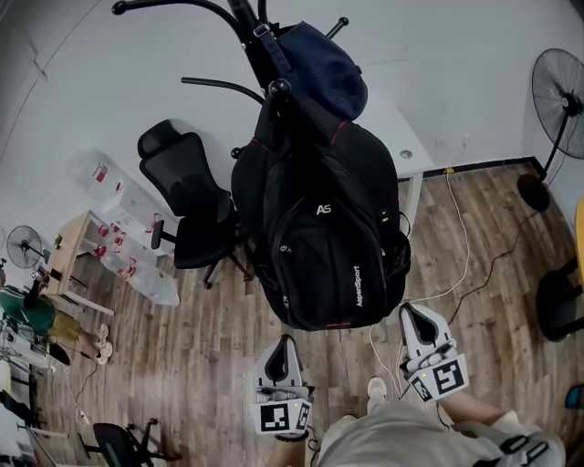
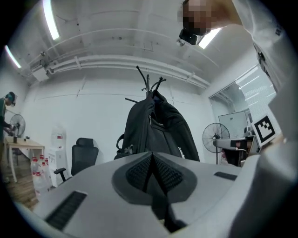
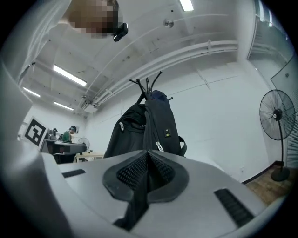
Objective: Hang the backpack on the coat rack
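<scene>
The black backpack hangs from the black coat rack, its top over a hook, its bottom free above the wood floor. A dark blue bag hangs above it on the same rack. Both grippers sit below the backpack and apart from it. My left gripper is shut with nothing in it, and my right gripper is also shut and empty. In the left gripper view the backpack hangs ahead past the meeting pads. The right gripper view shows the backpack on the rack, beyond its own closed pads.
A black office chair stands left of the rack. A white desk is behind it. A standing fan is at the right, with cables on the floor. Water bottles and a small table stand at the left.
</scene>
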